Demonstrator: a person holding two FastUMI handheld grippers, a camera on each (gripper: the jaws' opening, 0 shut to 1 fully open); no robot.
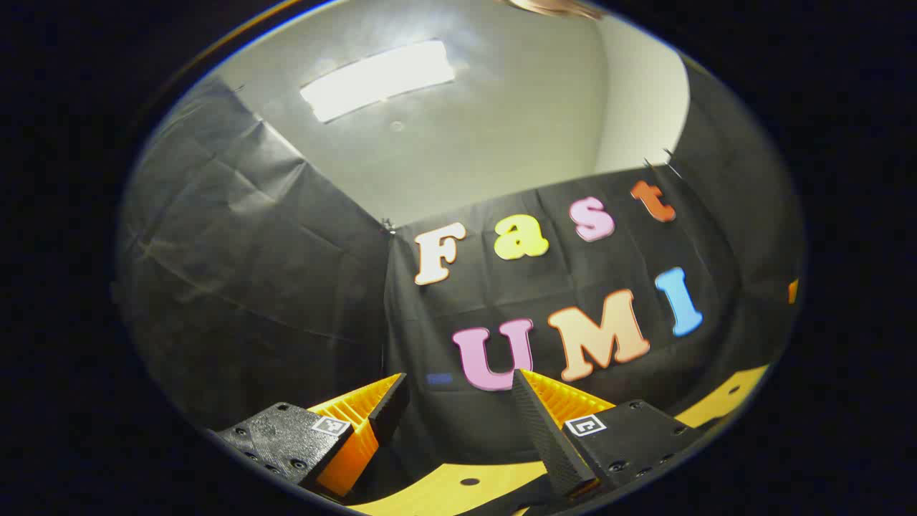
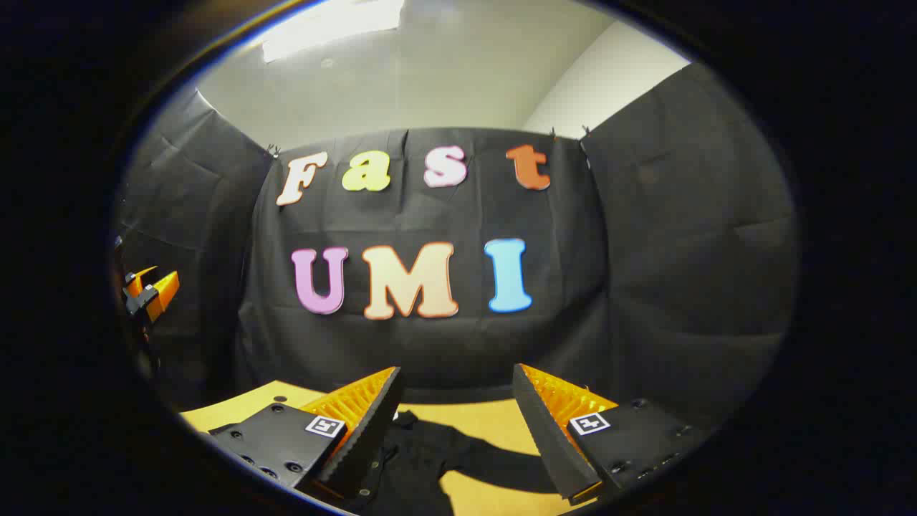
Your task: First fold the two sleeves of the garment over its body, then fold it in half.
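Both tongs, left [image 1: 458,423] and right [image 2: 455,423], are spread wide with nothing in them, high over the black garment [image 2: 423,459] at 6 o'clock on the yellow desk [image 2: 473,419], so a blind dip might miss a sleeve.

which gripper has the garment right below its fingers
The right gripper: the dark garment lies on the yellow table between its open fingers. The left gripper points at the wall.

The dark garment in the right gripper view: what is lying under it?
The dark garment lies on a yellow table, bare beside it. The open right gripper hangs above. Whatever is under the cloth itself is covered.
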